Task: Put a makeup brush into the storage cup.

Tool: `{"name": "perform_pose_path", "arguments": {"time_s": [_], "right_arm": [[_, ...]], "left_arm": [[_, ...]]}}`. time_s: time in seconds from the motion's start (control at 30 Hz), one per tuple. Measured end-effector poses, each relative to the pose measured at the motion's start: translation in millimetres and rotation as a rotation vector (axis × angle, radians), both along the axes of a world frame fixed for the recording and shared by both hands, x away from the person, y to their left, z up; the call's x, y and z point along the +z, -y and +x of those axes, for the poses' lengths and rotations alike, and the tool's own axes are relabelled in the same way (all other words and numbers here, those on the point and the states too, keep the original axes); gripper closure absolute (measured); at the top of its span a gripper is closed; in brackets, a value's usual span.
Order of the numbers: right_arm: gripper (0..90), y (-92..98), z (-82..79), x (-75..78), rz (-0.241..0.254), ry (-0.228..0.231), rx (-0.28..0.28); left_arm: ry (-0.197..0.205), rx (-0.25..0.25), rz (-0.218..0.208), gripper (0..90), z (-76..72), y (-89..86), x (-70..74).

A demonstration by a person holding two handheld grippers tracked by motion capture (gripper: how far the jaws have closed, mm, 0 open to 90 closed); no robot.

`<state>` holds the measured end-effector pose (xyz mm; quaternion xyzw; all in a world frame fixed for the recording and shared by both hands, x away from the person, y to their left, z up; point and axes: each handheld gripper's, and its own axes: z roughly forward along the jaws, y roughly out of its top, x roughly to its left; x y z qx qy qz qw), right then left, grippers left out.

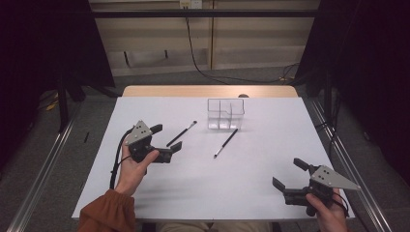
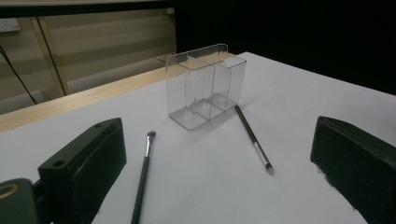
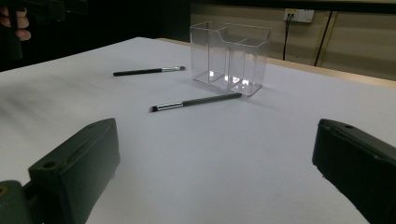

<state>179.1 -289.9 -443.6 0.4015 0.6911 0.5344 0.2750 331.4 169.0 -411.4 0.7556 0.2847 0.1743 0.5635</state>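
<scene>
A clear organiser [image 1: 226, 114] stands at twelve o'clock on the white table [image 1: 203, 193], its compartments empty. Two slim makeup brushes lie flat on the table: the left brush [image 1: 181, 133] at the organiser's eight o'clock, the right brush [image 1: 226, 143] at six, its handle tip touching or almost touching the organiser's base. The left gripper [image 1: 165, 140], jaws open, hovers beside the left brush; the right gripper [image 1: 289, 175], also open, waits at five o'clock. Likely risks – thin handles rolling from a pinch, or a nudge tipping the light organiser.

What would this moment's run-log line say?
left tongs: open, near left brush | right tongs: open, empty | right brush: on table | organizer: empty
</scene>
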Motion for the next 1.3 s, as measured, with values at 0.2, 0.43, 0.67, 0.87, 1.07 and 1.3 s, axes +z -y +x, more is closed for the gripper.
{"name": "perform_pose_path", "arguments": {"time_s": [0.2, 0.43, 0.67, 0.87, 1.07, 1.3], "right_arm": [[0.3, 0.0, -0.2, 0.0, 0.0, 0.001, 0.001], [0.3, 0.0, 0.1, -0.2, -0.002, 0.0, 0.005], [0.3, 0.2, 0.0, -0.3, -0.002, -0.001, 0.003], [0.3, 0.1, -0.4, -0.2, -0.002, 0.0, 0.006], [0.3, -0.2, -0.5, -0.2, -0.002, -0.001, 0.009], [0.3, -0.2, -0.5, -0.3, -0.002, -0.001, 0.009]], "left_arm": [[-0.009, -0.019, 0.013, 3.5, 12.7, 9.5, 1.6], [0.002, 0.012, -0.009, 3.5, 26.0, 15.3, 0.5], [0.003, 0.004, 0.014, 3.4, 45.3, 28.8, 4.9], [-0.013, 0.006, 0.038, 4.5, 57.8, 32.3, 2.2], [-0.012, 0.018, 0.055, 4.4, 70.4, 33.8, 6.7], [-0.075, 0.007, 0.087, 4.3, 82.6, 32.3, 5.1]]}}
